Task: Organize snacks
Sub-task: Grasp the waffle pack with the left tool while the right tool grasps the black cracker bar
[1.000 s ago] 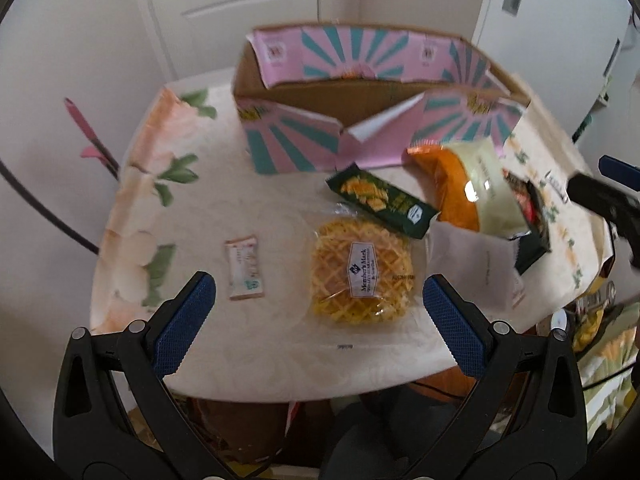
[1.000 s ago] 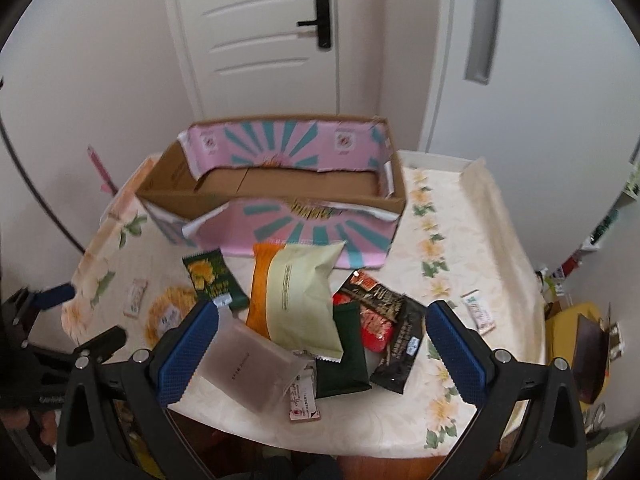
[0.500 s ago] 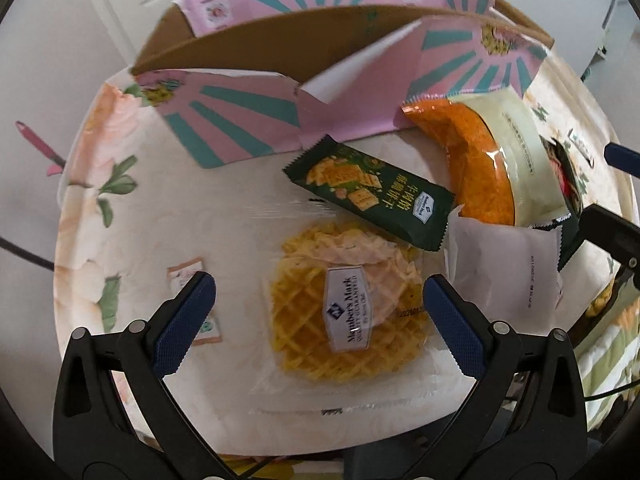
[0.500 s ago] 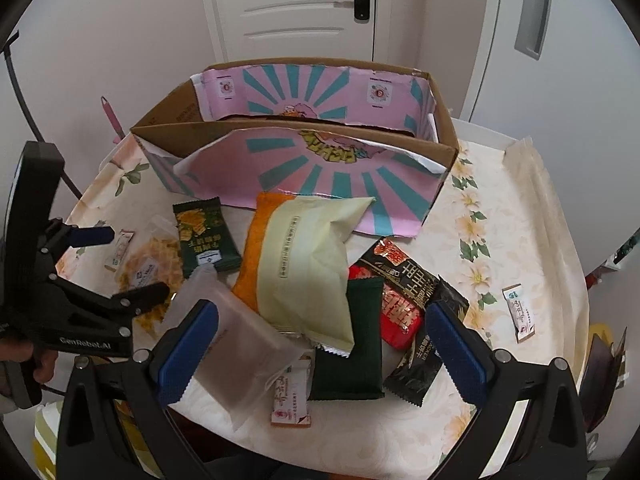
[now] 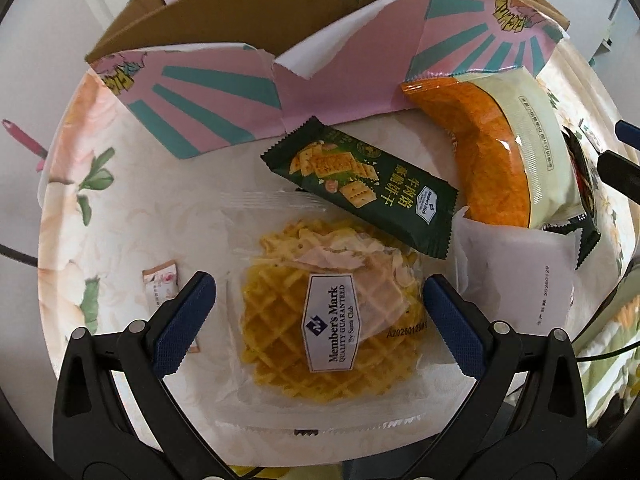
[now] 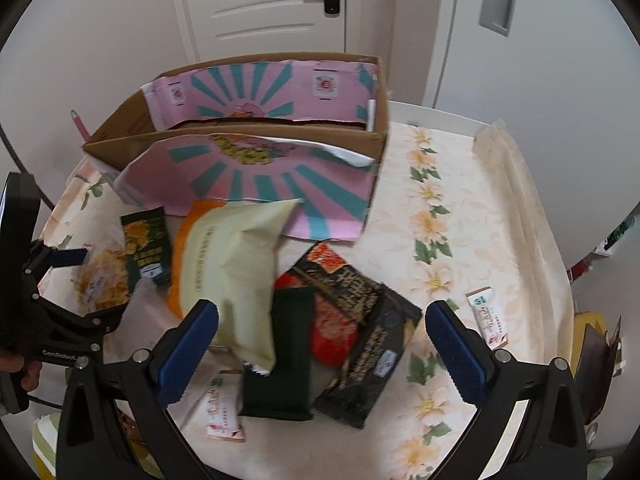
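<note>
- While spread wide, left gripper straddling waffle pack on table, holding nothing.
- Right gripper wide, empty, over snack pile.
- Box behind snacks.

One open pink-and-teal cardboard box, one clear-wrapped waffle pack, three dark green packets, one orange-and-cream bag, three small sachets that I can count

Black hand-held gripper, ribbed blue pads, silver screws.
</note>
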Tool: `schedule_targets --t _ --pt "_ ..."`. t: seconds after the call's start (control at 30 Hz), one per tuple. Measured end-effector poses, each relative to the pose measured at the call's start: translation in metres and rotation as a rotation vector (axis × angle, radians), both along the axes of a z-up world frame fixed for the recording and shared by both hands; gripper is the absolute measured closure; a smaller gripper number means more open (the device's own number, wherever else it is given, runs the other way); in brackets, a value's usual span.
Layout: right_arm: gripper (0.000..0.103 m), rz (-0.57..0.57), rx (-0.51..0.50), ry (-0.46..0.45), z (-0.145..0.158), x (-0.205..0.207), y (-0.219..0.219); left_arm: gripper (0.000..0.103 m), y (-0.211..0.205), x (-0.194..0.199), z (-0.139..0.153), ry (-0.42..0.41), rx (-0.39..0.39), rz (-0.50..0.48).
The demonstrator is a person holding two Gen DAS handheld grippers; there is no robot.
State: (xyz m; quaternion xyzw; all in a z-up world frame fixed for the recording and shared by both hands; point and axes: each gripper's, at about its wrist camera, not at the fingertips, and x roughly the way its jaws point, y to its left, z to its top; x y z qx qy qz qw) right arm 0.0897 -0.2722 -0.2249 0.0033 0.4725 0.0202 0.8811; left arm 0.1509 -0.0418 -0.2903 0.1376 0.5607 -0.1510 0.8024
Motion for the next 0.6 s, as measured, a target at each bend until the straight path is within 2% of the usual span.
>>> schedule_targets --t 0.23,0.37,0.57,0.6 --pt "0.0 -0.063 0.005 0.03 -0.011 -0.007 -0.018 0.002 0.0 0.004 -0.006 0.033 0.007 0.003" --pt "0.0 -0.134 0.012 0.062 -0.021 -0.014 -0.033 0.004 0.001 0.003 -0.009 0.046 -0.003 0.001" --pt "0.024 -0.185 0.068 0.101 -0.037 -0.015 -0.043 0.014 0.0 0.001 -0.013 0.06 -0.029 -0.025" --pt "0.03 -0.187 0.081 0.107 -0.039 -0.015 -0.043 0.016 -0.002 -0.001 -0.01 0.061 -0.029 -0.03"
